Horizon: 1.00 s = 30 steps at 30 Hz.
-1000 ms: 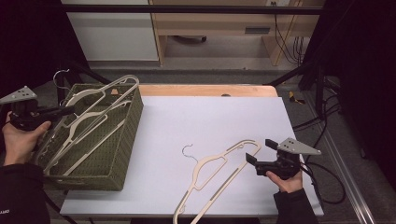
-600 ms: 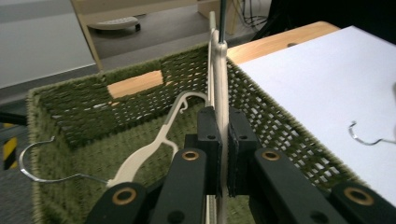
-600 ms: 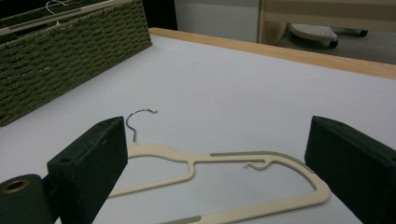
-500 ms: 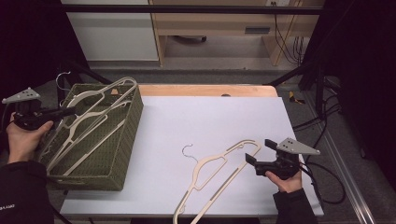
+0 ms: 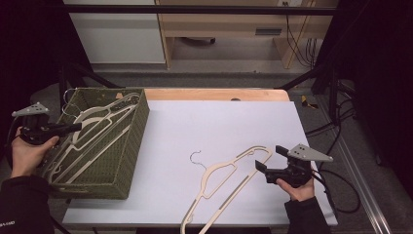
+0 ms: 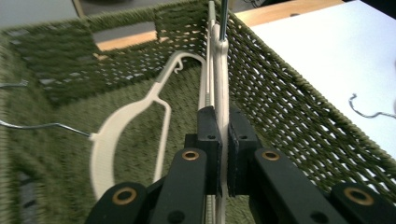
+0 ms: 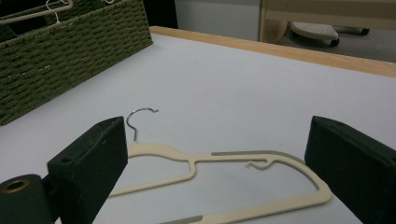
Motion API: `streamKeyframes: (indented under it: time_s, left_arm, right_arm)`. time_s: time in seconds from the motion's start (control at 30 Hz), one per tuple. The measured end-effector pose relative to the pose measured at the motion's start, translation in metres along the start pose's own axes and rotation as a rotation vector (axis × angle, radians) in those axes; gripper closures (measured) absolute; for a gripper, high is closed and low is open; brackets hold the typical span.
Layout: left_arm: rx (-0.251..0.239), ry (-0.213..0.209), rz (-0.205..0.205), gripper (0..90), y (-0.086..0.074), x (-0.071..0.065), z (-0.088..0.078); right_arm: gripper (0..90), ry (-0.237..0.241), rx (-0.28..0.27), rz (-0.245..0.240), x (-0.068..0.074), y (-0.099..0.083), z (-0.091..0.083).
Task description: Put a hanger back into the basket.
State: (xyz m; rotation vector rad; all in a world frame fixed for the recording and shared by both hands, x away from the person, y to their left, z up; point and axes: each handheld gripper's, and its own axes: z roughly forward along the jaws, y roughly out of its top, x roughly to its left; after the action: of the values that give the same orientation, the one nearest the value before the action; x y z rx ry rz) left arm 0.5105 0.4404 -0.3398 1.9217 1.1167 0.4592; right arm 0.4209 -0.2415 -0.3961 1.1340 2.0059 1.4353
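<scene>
My left gripper (image 5: pixel 74 127) (image 6: pixel 223 122) reaches over the left rim of a green woven basket (image 5: pixel 141 127) (image 6: pixel 289 107) and is shut on the edge of a cream hanger (image 5: pixel 99 113) (image 6: pixel 219 70) that stands on its side inside. A second cream hanger (image 6: pixel 123 135) lies flat on the basket floor. On the white tabletop (image 5: pixel 219 126) lies another cream hanger (image 5: pixel 229 170) (image 7: pixel 161 150) with a metal hook. My right gripper (image 5: pixel 270 158) (image 7: pixel 215 154) stands open just right of it, the jaws wide apart and touching nothing.
The basket (image 7: pixel 60 51) takes up the table's left end. A wooden strip (image 5: pixel 214 94) runs along the far edge. Cables (image 5: pixel 336 175) trail off the right side. White and wooden furniture (image 5: pixel 219 29) stands on the floor beyond the table.
My left gripper has sunk a little with its hanger, which now sits lower in the basket. The right gripper and the hanger on the table have stayed put.
</scene>
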Motion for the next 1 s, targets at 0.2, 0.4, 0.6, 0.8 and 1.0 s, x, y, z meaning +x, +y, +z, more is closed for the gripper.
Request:
streamKeyframes:
  time_s: [0.2,0.4,0.6,0.8,1.0]
  left_arm:
    - [0.027,0.003,-0.045,85.3,-0.011,-0.001,0.02]
    - [0.02,0.078,-0.088,83.9,-0.018,0.002,0.026]
    - [0.025,0.218,-0.107,80.4,-0.022,0.007,0.031]
    - [0.061,0.286,-0.134,75.4,-0.025,0.011,0.032]
    - [0.088,0.298,-0.174,67.9,-0.032,0.016,0.03]
  right_arm:
    - [6.6,0.003,0.002,-0.005,-0.001,0.0,-0.001]
    - [6.6,0.0,-0.002,0.0,0.0,0.001,-0.001]
    - [6.6,0.004,0.0,0.0,0.001,0.0,-0.001]
    - [6.7,0.003,-0.001,-0.003,0.001,0.0,0.0]
    - [6.7,0.008,0.0,-0.001,0.002,0.0,0.001]
